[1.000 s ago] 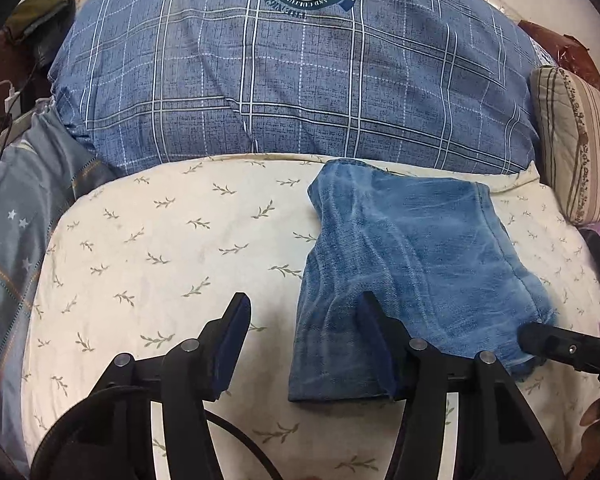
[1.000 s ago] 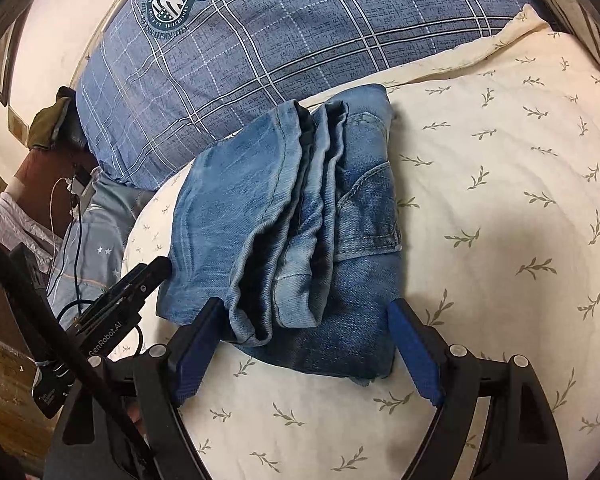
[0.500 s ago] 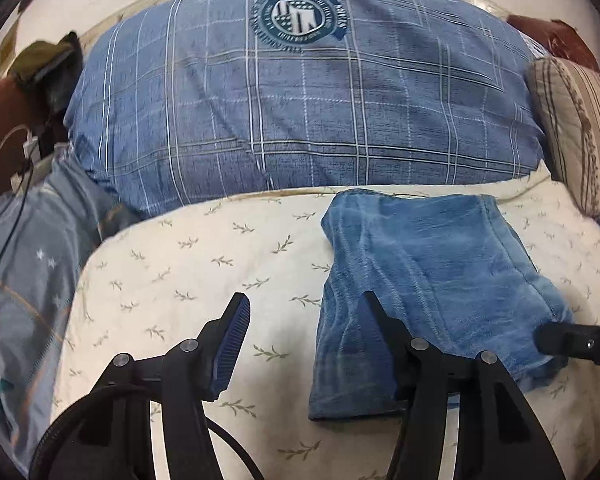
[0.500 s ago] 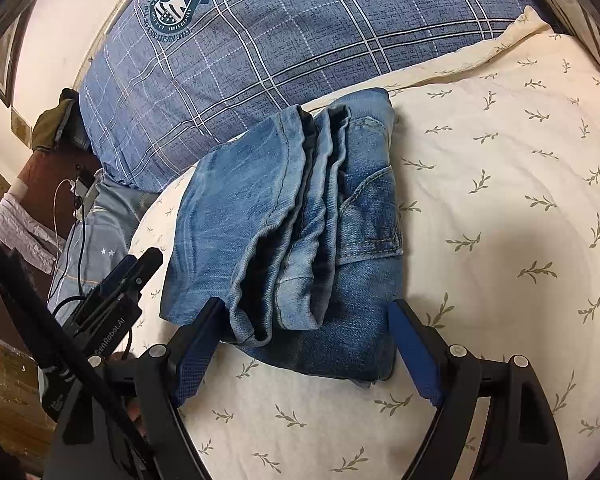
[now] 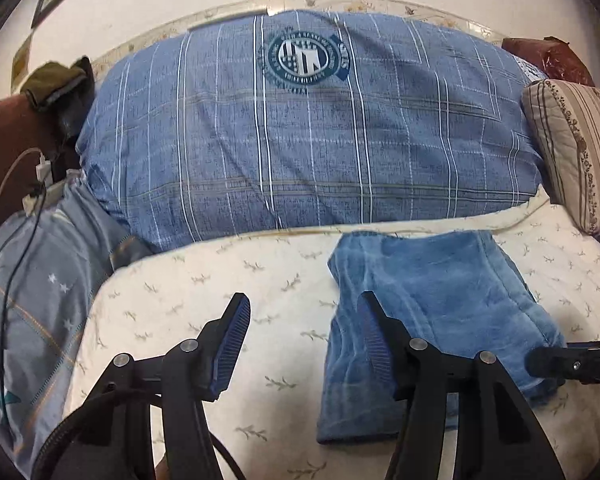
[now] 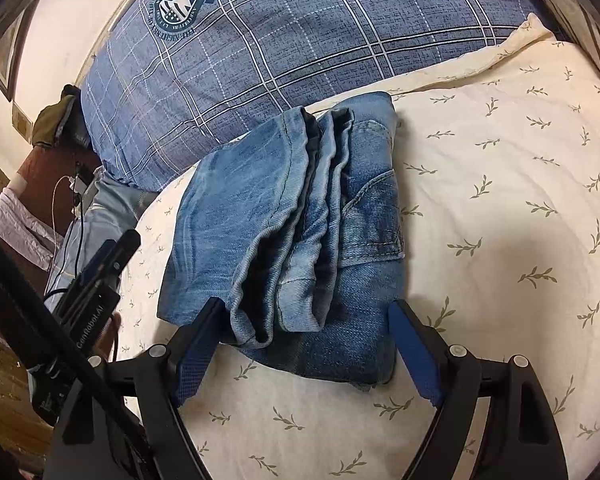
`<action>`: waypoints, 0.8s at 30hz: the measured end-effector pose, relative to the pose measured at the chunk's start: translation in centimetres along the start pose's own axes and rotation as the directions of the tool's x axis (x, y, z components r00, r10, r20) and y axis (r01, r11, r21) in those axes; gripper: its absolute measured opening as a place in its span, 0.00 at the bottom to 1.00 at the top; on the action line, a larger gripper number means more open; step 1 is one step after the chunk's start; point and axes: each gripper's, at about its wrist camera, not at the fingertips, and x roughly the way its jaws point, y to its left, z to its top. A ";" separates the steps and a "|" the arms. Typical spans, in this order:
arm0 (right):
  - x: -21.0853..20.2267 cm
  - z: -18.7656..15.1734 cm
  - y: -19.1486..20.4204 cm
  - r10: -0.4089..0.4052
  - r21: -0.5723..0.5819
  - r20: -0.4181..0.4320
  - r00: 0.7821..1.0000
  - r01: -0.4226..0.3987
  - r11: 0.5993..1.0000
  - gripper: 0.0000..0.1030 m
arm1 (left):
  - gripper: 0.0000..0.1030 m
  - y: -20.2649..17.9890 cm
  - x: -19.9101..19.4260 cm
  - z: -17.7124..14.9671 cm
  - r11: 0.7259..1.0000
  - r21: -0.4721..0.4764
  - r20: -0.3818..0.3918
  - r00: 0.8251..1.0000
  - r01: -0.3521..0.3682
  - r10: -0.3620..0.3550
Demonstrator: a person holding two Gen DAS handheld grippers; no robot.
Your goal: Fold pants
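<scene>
Pants [image 6: 300, 240] folded into a thick denim bundle, lying on the bed [image 6: 500, 220] just ahead of the right hand-held gripper [image 6: 304, 354], long axis running away from it toward the blue plaid pillow [image 6: 300, 40]. Right hand-held gripper wide open, holding nothing, straddling the near edge and nearer than the left. Left hand-held gripper [image 5: 300, 344] likewise open and empty, bundle ahead and to its right.
</scene>
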 end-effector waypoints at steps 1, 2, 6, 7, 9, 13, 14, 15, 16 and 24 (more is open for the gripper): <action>0.0 0.0 0.0 -0.001 -0.001 0.000 1.000 0.001 1.000 0.82 | 0.54 -0.1 0.0 0.0 1.000 0.008 0.007 1.000 -0.014 0.014; 0.0 0.0 0.1 -0.002 -0.003 0.000 1.000 0.002 1.000 0.82 | 0.54 -0.3 0.0 -0.1 0.999 0.022 0.016 0.999 -0.033 0.033; 0.1 0.0 0.0 0.003 -0.002 0.002 1.000 -0.003 1.000 0.82 | 0.53 -0.9 -0.1 -0.4 0.996 0.059 0.044 0.996 -0.074 0.072; 0.1 0.0 0.0 0.003 -0.003 0.002 1.000 -0.003 1.000 0.82 | 0.51 -1.1 -0.2 -0.5 0.995 0.066 0.058 0.996 -0.079 0.075; 0.1 -0.1 0.0 0.000 -0.007 0.005 1.000 0.000 1.000 0.82 | 0.51 -1.5 -0.4 -0.7 0.992 0.087 0.078 0.993 -0.096 0.089; 0.1 -0.1 0.2 -0.007 -0.017 0.006 1.000 0.007 1.000 0.82 | 0.51 -2.2 -0.6 -1.3 0.986 0.114 0.088 0.990 -0.118 0.108; 0.1 -0.1 0.2 -0.008 -0.018 0.006 1.000 0.008 1.000 0.82 | 0.51 -2.4 -0.6 -1.5 0.984 0.126 0.080 0.990 -0.123 0.113; 0.1 -0.1 0.2 -0.008 -0.019 0.007 1.000 0.008 1.000 0.82 | 0.51 -2.6 -0.5 -1.5 0.984 0.133 0.071 0.991 -0.120 0.112; 0.1 -0.1 0.3 -0.006 -0.019 0.009 1.000 0.006 1.000 0.82 | 0.51 -2.7 -0.3 -1.6 0.982 0.136 0.065 0.990 -0.130 0.122; -0.2 0.1 0.2 0.017 -0.011 0.020 1.000 -0.017 1.000 0.82 | 0.51 1.1 3.3 -0.4 0.994 -0.105 -0.158 0.987 0.027 -0.043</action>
